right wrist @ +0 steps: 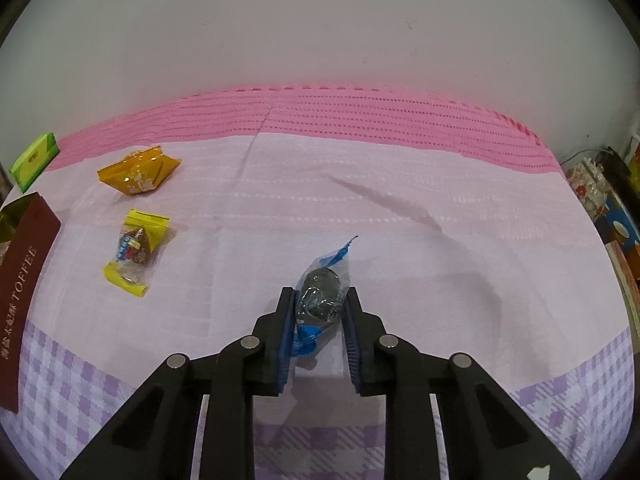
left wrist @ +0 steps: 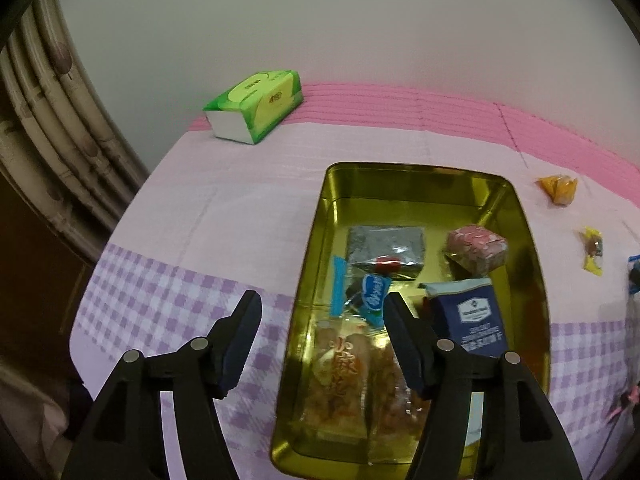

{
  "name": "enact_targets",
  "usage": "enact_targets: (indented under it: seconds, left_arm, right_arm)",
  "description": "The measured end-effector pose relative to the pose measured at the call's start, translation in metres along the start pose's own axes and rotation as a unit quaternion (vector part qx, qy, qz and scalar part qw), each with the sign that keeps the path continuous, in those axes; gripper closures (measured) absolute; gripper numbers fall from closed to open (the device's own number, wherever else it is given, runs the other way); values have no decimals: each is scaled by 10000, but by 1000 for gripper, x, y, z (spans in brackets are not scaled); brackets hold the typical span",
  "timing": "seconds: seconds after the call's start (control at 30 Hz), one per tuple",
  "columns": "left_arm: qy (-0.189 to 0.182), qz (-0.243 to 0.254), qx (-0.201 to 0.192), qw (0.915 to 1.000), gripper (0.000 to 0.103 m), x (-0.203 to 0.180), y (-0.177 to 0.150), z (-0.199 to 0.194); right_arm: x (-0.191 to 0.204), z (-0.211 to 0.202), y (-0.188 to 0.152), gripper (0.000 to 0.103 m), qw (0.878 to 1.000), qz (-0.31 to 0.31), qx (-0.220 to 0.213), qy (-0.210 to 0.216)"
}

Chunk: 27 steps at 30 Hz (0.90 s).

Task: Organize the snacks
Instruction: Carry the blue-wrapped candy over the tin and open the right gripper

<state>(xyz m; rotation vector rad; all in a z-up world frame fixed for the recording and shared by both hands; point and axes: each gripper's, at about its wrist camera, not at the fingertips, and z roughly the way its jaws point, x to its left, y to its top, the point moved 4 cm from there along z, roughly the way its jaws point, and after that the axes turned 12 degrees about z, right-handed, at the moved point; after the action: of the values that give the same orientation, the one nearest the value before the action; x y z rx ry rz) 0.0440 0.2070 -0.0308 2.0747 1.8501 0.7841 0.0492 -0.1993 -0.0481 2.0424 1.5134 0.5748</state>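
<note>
Pink-and-lilac cloth point(right wrist: 400, 208) covers the table against a plain wall, with a gold tin point(left wrist: 524, 240) holding several snacks, among them a navy packet point(left wrist: 474, 320) and a big cracker bag point(left wrist: 352, 376). Over the tin's near left edge the left gripper point(left wrist: 320, 308) stands spread with nothing between its fingers. To the right, the right gripper point(right wrist: 320, 300) pinches a blue-ended candy point(right wrist: 320, 292) just above the cloth, while an orange pouch point(right wrist: 138, 174) and a yellow sweet point(right wrist: 134, 250) lie loose farther left.

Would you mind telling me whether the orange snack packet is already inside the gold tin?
No, the orange snack packet lies on the pink cloth outside the gold tin, beyond its far right corner.
</note>
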Motion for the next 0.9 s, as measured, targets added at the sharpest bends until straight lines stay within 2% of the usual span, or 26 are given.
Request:
enact_targets:
  seconds: [0.27,0.5,0.67,0.9]
  left_arm:
    - [-32,-153,-10,9999,39,10,0,-2]
    - [-60,-345,11,9994,38,21,0,-3]
    - [-6,-596,28,9982,32,38,0,-3]
    - [81,-1001,72,9949,31,64,-6,-3]
  right_arm:
    - [29,-17,4,83,9995,-139,-46,270]
    - [89,-41,9,83,9945,-426,-82,954]
    - [145,-64,4,83,9851,-805,-98,1517]
    - [217,-88,-9,82,9665,-1172,87,2284]
